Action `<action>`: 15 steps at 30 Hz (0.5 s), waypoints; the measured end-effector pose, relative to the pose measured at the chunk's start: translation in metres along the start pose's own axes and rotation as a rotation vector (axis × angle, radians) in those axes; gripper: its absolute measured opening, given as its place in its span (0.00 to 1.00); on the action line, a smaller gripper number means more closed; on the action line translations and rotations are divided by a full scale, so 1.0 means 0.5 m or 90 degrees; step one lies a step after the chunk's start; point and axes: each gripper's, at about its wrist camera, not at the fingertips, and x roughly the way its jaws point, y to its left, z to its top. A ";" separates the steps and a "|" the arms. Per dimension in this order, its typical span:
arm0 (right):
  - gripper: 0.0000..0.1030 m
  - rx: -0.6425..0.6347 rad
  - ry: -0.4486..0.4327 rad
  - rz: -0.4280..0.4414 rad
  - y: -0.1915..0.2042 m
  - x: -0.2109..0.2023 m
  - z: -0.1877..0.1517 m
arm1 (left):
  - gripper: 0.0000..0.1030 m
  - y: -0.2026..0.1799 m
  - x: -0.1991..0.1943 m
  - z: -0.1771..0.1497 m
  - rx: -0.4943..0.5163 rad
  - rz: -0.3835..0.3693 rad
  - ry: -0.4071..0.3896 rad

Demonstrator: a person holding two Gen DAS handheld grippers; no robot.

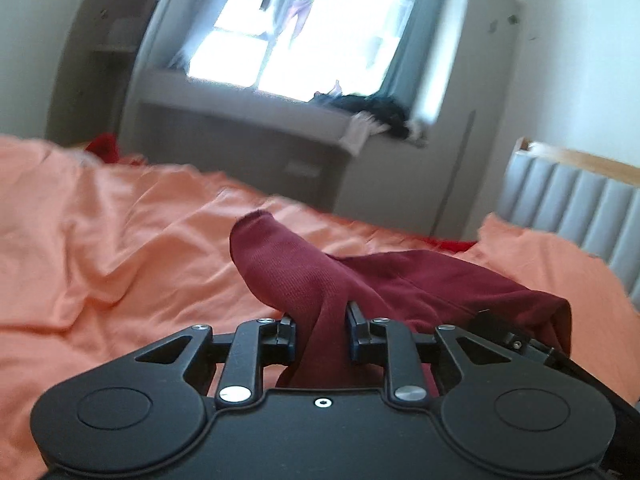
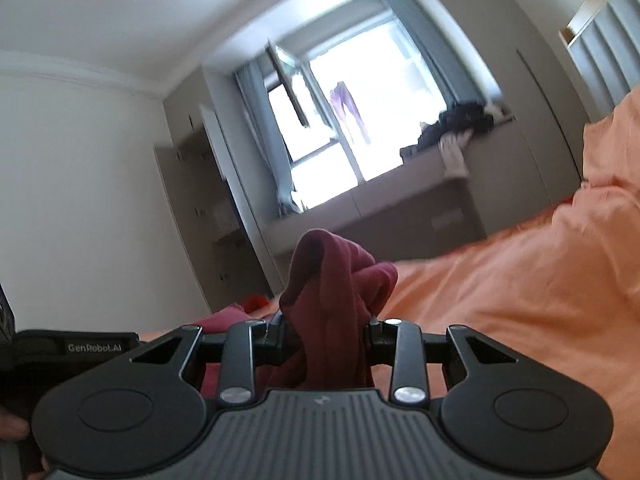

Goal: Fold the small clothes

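The left claw (image 1: pixel 322 334) grips a bunched dark red garment (image 1: pixel 304 264) between its pads, above a bed covered by a rumpled orange sheet (image 1: pixel 120 240). The cloth stretches right to the right claw (image 1: pixel 516 340), half hidden beneath it. Behind, a bright window (image 1: pixel 304 32) and grey padded headboard (image 1: pixel 576 216).

White lettering reading "GenRobot.AI" stands on the black body of the left gripper (image 2: pixel 76 350), seen at the lower left of the right gripper (image 2: pixel 326 334) in the right wrist view; no other text is legible.
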 end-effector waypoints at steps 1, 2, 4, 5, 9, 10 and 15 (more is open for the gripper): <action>0.35 -0.005 0.017 -0.008 0.001 0.010 -0.006 | 0.24 0.003 0.008 -0.003 0.001 0.009 0.015; 0.35 -0.009 0.035 -0.015 0.000 0.019 -0.011 | 0.25 0.006 0.016 -0.007 0.003 0.020 0.031; 0.35 -0.017 0.058 -0.034 -0.005 0.026 -0.025 | 0.27 0.008 0.028 -0.018 0.012 0.035 0.058; 0.35 -0.019 0.062 -0.040 -0.009 0.026 -0.028 | 0.29 0.007 0.031 -0.026 0.019 0.044 0.063; 0.39 -0.009 0.079 -0.046 -0.022 0.023 -0.039 | 0.35 0.004 0.026 -0.036 0.034 0.054 0.066; 0.41 -0.008 0.081 -0.047 -0.024 0.023 -0.042 | 0.37 0.003 0.027 -0.037 0.034 0.056 0.067; 0.48 -0.004 0.083 -0.050 -0.038 0.005 -0.055 | 0.44 0.004 0.024 -0.043 0.026 0.078 0.078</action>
